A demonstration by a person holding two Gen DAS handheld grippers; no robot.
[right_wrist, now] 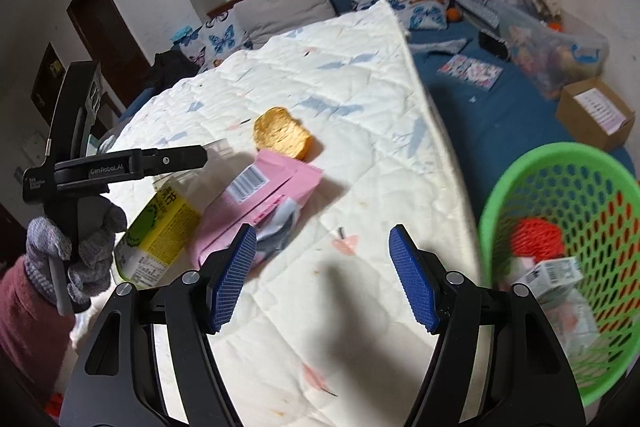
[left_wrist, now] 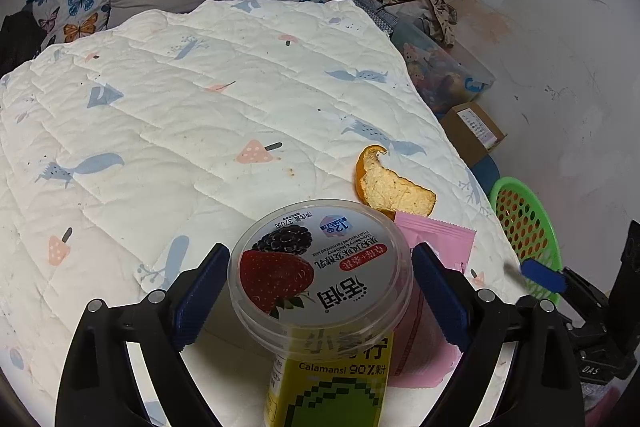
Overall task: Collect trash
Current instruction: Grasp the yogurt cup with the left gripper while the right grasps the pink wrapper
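Both wrist views low over quilt (left_wrist: 200,107) — sharing basket (right_wrist: 560,187), facing headboard.

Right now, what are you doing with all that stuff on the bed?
A person is picking up trash off the quilt. The left tool sits open around a yogurt cup, which rests on a yellow juice carton. The right tool is open and holds nothing. A pink wrapper and an orange peel lie on the quilt. The green basket beside the bed already has some trash in it.

left gripper (left_wrist: 320,291) and right gripper (right_wrist: 324,277) both hold their jaws spread wide.
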